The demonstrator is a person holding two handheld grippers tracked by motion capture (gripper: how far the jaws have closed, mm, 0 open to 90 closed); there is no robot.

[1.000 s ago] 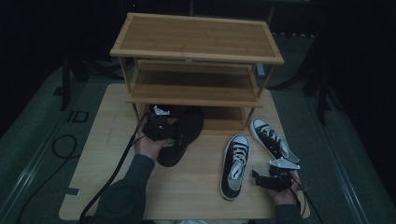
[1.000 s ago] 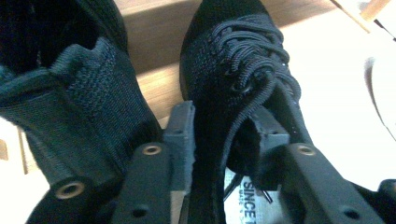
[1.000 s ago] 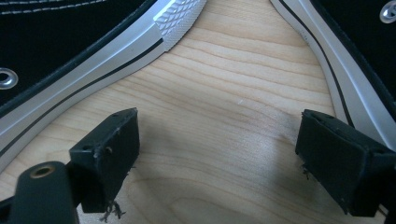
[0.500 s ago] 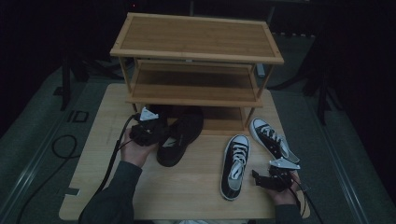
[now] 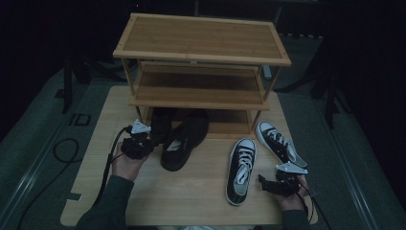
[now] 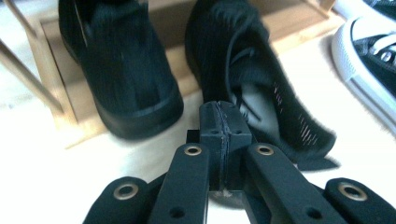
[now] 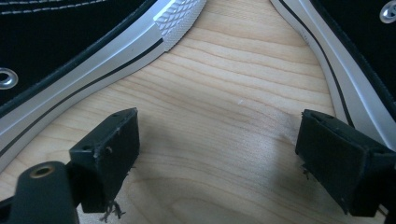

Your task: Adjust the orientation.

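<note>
Beside black shoe (image 5: pixel 184 139) | left claw (image 5: pixel 152 141) level, just closed empty | right claw (image 5: pixel 262 181) wide

The left gripper (image 6: pixel 223 122), jaws just closed empty, is being pointed at twelve o'clock toward two black shoes (image 6: pixel 261 79).

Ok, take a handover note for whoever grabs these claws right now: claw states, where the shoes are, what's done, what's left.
Left claw: shut on nothing, just short of the two black shoes.
Right claw: open, empty, over the table between the two sneakers.
Left black shoe: toe in on the rack's bottom shelf.
Right black shoe: toe at the shelf edge, heel out on the table.
Sneakers: one flat on the table, the other to its right, by the rack's front leg.
Done: no shoe fully shelved.
Left: probably shelve the black shoes fully, then both sneakers.
</note>
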